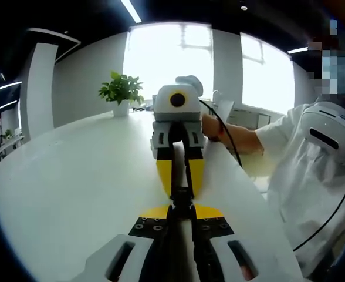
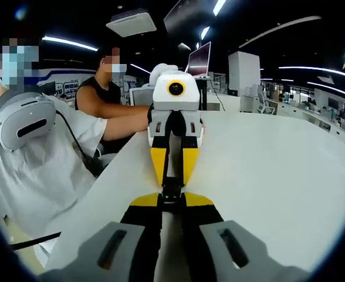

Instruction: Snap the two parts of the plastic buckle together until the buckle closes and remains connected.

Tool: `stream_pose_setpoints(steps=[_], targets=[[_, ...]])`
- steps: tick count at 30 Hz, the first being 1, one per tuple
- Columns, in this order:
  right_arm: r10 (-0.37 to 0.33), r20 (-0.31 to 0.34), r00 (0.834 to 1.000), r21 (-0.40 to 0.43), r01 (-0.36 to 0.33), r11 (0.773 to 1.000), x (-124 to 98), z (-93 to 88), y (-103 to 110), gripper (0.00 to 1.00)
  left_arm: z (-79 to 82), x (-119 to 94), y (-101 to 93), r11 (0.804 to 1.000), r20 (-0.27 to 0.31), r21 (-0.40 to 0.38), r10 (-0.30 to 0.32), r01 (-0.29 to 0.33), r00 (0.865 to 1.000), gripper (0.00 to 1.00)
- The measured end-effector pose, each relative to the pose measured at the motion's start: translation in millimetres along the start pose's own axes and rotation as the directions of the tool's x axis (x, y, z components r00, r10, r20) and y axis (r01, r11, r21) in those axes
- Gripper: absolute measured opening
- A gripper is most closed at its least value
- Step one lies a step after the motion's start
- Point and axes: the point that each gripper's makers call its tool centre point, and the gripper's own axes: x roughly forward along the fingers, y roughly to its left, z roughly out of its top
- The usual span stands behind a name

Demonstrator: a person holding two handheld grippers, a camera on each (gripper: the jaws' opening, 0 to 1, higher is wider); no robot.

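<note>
Left gripper view: black plastic buckle (image 1: 182,200) is clamped tip-to-tip between left gripper (image 1: 182,212) and right gripper (image 1: 181,189) (both closed on it) above white table (image 1: 73,188).

A person in a white short-sleeved shirt (image 2: 61,158) wears a white headset (image 2: 21,120) with a dark slot at the chest, black cable (image 2: 78,147) trailing; grippers (image 1: 181,179) are grey-bodied, yellow-tipped.
</note>
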Motion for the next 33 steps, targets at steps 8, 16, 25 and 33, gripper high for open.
stream_pose_setpoints(steps=[8, 16, 25, 33], targets=[[-0.010, 0.000, 1.000, 0.038, 0.010, 0.999, -1.8, 1.3, -4.6, 0.10, 0.2, 1.4, 2.1, 1.000, -0.003, -0.004, 0.011, -0.011, 1.000, 0.10], [-0.027, -0.008, 1.000, 0.038, 0.027, 0.999, -2.8, 1.9, -7.9, 0.10, 0.2, 5.2, 5.1, 0.999, -0.003, -0.009, 0.036, -0.036, 0.999, 0.09], [-0.073, 0.000, 0.997, 0.053, 0.073, 0.996, -6.7, 1.2, -18.1, 0.10, 0.2, 7.4, 13.0, 0.995, 0.001, -0.010, 0.095, -0.095, 0.995, 0.09], [-0.083, -0.004, 0.997, 0.047, 0.083, 0.995, -0.6, 3.1, -19.2, 0.09, 4.7, 3.8, 9.6, 0.995, 0.013, 0.013, 0.100, -0.100, 0.995, 0.08]])
